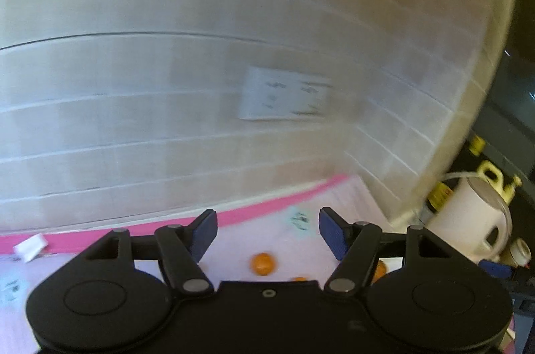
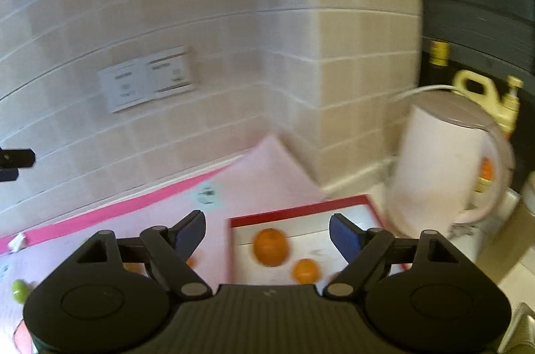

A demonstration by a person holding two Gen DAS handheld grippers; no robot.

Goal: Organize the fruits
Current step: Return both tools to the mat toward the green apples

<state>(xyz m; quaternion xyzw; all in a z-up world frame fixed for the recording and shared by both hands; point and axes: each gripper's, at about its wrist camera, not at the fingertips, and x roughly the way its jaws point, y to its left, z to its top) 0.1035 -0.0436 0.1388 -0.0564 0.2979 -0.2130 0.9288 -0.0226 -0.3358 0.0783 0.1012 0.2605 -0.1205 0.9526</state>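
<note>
My left gripper (image 1: 267,233) is open and empty, raised above the pink mat (image 1: 100,253). Below it lies a small orange fruit (image 1: 263,263); two more orange fruits peek out by the gripper body, one of them (image 1: 381,268) behind the right finger. My right gripper (image 2: 267,237) is open and empty too. Under it a red-rimmed white tray (image 2: 301,213) holds a big orange (image 2: 271,247) and a smaller orange (image 2: 306,270). A green fruit (image 2: 19,290) lies on the pink mat (image 2: 260,173) at the far left. Both views are blurred.
A tiled wall (image 1: 167,86) with a double socket (image 1: 284,96) rises right behind the mat. A white kettle (image 2: 441,160) stands right of the tray, with yellow bottles (image 2: 481,93) behind it. A small white block (image 1: 30,247) sits at the mat's pink edge.
</note>
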